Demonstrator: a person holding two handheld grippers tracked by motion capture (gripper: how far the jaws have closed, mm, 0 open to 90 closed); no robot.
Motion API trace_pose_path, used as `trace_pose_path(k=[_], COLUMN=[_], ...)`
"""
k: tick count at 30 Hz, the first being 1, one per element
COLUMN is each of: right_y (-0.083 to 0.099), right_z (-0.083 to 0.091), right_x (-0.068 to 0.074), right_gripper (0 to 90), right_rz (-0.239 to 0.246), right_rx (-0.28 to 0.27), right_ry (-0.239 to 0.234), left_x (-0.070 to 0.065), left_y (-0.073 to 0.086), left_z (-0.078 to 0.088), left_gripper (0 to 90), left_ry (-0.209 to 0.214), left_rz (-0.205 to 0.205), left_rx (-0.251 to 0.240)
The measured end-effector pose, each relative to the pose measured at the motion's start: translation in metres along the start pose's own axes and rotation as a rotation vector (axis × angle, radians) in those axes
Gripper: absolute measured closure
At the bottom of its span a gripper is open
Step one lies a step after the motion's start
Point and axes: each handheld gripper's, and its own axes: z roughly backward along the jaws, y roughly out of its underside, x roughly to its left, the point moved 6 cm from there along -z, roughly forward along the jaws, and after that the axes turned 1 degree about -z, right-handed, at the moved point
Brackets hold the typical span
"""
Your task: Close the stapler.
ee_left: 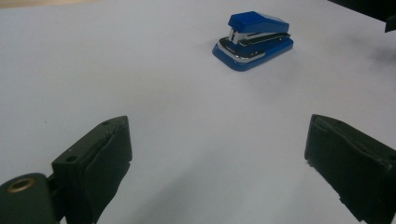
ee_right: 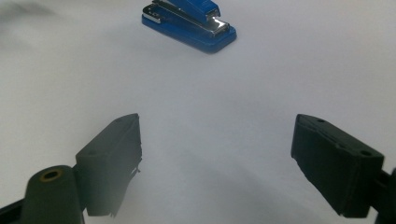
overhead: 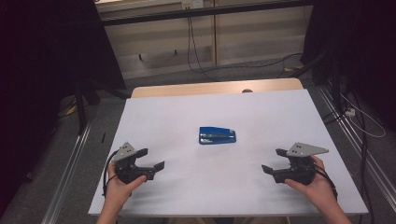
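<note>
The blue stapler (overhead: 217, 135) lies mid-table (overhead: 187, 196), while the left gripper (overhead: 152, 159) and right gripper (overhead: 273, 161) gape wide and empty near the front corners.

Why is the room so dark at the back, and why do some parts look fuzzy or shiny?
High view: the light falls on the white table, so the sides go black. Left gripper view: the blue stapler is fairly sharp, while the near jaws look soft. Right gripper view: a bright glare sits on the stapler's metal, and the left jaw looks hazy.

path: bare table (overhead: 261, 112) between tongs | obstacle: stapler (overhead: 217, 135) mid-table
</note>
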Motion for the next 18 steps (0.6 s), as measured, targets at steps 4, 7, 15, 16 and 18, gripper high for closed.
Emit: trace_pose_path(k=[4, 7, 15, 16, 18], right_y=[0.0004, 0.0020, 0.0022, 0.0025, 0.0026], right_z=[0.0019, 0.0037, 0.0063, 0.0060, 0.0053], right_x=[-0.0018, -0.0017, -0.0007, -0.0004, 0.0001], right_gripper=[16.0, 16.0, 15.8, 15.8, 15.8], right_rz=[0.001, 0.000, 0.004, 0.005, 0.008], right_rx=[-0.003, -0.001, -0.007, -0.004, -0.003], right_ry=[0.007, 0.007, 0.009, 0.006, 0.006], left_x=[0.0002, 0.0007, -0.0002, 0.0000, 0.0000], left_y=[0.0035, 0.0048, 0.0052, 0.0053, 0.0057], left_z=[0.0031, 0.0045, 0.0040, 0.0036, 0.0031], left_gripper=[7.5, 7.5, 7.1, 7.1, 7.1], left_ry=[0.000, -0.001, 0.000, 0.003, 0.008], left_rz=[-0.006, -0.004, -0.001, -0.005, -0.004], left_rx=[0.005, 0.004, 0.001, 0.002, 0.003])
